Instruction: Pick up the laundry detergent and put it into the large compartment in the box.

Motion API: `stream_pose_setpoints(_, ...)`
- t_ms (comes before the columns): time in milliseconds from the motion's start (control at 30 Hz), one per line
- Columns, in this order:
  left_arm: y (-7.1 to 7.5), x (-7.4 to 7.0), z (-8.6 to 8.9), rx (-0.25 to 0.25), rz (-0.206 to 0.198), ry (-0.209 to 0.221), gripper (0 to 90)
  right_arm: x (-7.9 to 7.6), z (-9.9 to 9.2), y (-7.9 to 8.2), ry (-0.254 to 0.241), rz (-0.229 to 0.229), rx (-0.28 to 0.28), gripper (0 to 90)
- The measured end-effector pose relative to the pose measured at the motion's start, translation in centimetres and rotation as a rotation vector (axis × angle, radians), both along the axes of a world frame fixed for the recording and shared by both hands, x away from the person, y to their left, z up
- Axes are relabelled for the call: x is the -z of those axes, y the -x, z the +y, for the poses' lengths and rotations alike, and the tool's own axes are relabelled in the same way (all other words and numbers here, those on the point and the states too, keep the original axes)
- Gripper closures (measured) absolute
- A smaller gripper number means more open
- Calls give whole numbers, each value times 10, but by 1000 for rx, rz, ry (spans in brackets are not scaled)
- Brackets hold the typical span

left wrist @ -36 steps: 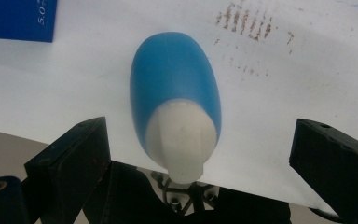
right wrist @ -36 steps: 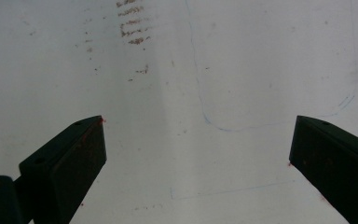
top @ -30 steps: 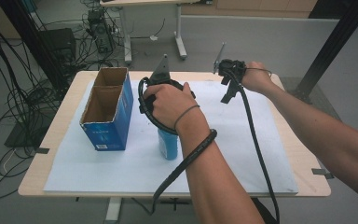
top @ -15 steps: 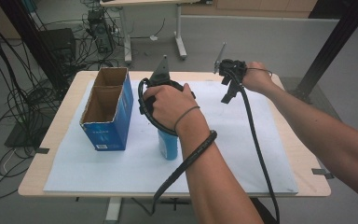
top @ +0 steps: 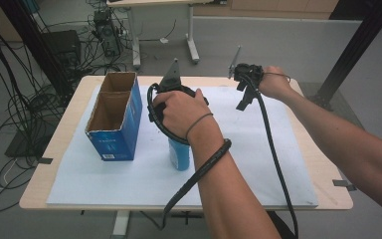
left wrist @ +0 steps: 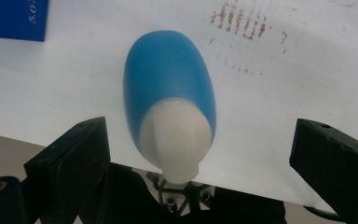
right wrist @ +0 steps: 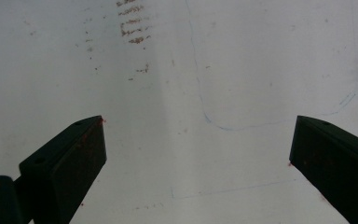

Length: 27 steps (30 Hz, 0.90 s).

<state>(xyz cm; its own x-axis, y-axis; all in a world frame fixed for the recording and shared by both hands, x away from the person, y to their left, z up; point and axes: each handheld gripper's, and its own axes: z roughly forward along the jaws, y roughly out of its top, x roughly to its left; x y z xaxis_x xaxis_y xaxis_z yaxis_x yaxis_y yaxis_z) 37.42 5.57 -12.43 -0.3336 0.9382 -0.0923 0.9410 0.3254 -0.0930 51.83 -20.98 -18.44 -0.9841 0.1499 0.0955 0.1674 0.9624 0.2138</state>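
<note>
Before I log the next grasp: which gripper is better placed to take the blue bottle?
Left. The left gripper hovers right over the blue bottle, jaws open on either side of its white cap. The right gripper faces bare white sheet, away from the bottle.

Light wooden table [top: 49, 191], topped by a large white paper sheet [top: 258, 164] that covers most of it. On the sheet, left side: open-topped blue cardboard box [top: 113, 130], upright, split into a far and a near compartment. Right of the box and a little nearer the person: blue plastic bottle with a white cap [top: 179, 154], upright on the sheet, near the box but apart from it. Left gripper [left wrist: 199, 154] directly above the bottle, the cap between its jaws, untouched by either. Right gripper [right wrist: 196, 161] over the sheet's far right part, well apart from bottle and box. Tangled black cables [top: 25, 114] on the floor left of the table; a second desk's white metal legs [top: 191, 42] behind it.
</note>
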Motion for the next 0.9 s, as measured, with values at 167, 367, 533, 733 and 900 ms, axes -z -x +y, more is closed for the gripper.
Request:
stream_pose_setpoints(167,0,0,0,0,0,3,54,0,0,0,-2,-3,-1,37)
stream_pose_setpoints(367,1,-2,0,2,-8,5,53,-1,0,1,-2,-2,-5,39)
stream_pose_setpoints(533,2,-1,2,0,-8,9,53,0,-2,0,-7,1,-3,37)
stream_pose_setpoints(733,1,0,1,2,-5,9,53,-1,-2,1,-2,0,4,38)
stream_pose_setpoints(900,0,0,0,5,-5,11,53,0,-3,1,-5,-1,0,37)
